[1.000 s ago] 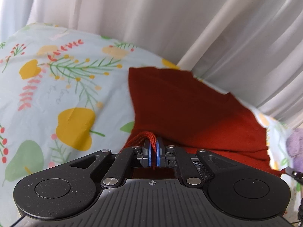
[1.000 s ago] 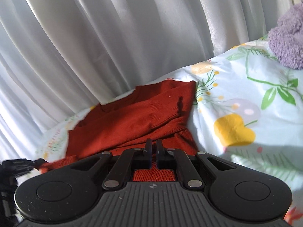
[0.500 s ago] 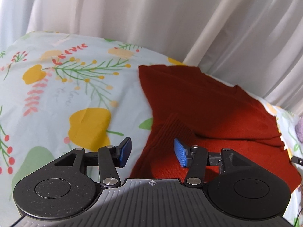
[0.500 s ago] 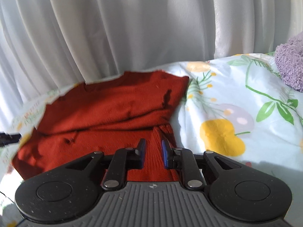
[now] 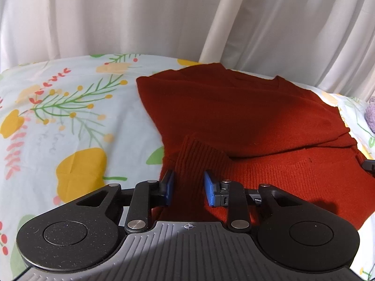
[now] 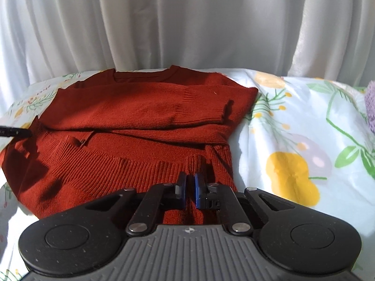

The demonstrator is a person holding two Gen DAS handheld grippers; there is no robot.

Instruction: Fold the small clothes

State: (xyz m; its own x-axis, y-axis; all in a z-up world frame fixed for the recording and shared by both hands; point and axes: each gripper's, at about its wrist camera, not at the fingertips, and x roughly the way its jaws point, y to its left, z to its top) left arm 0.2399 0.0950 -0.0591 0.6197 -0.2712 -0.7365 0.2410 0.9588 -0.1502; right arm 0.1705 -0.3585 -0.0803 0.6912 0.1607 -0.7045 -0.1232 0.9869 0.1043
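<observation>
A rust-red knit sweater [image 5: 246, 117] lies on the floral sheet, its lower part doubled up over the body, neckline at the far side [image 6: 143, 76]. My left gripper [image 5: 188, 186] is open, its blue pads either side of a raised ribbed fold [image 5: 199, 157] at the sweater's left corner, not clamping it. My right gripper [image 6: 189, 187] has its jaws a narrow gap apart over the ribbed hem [image 6: 196, 164] at the sweater's right corner; a pinch of knit stands just ahead of the pads.
The floral sheet [image 5: 70, 121] covers the bed, with a white curtain [image 6: 187, 23] right behind it. A purple fluffy thing [image 6: 370, 105] lies at the right edge. The left gripper's tip [image 6: 16, 132] shows at the sweater's left side.
Both grippers laid the sweater's hem down toward the near side. The left jaws opened and let go of the knit. The right jaws parted slightly.
</observation>
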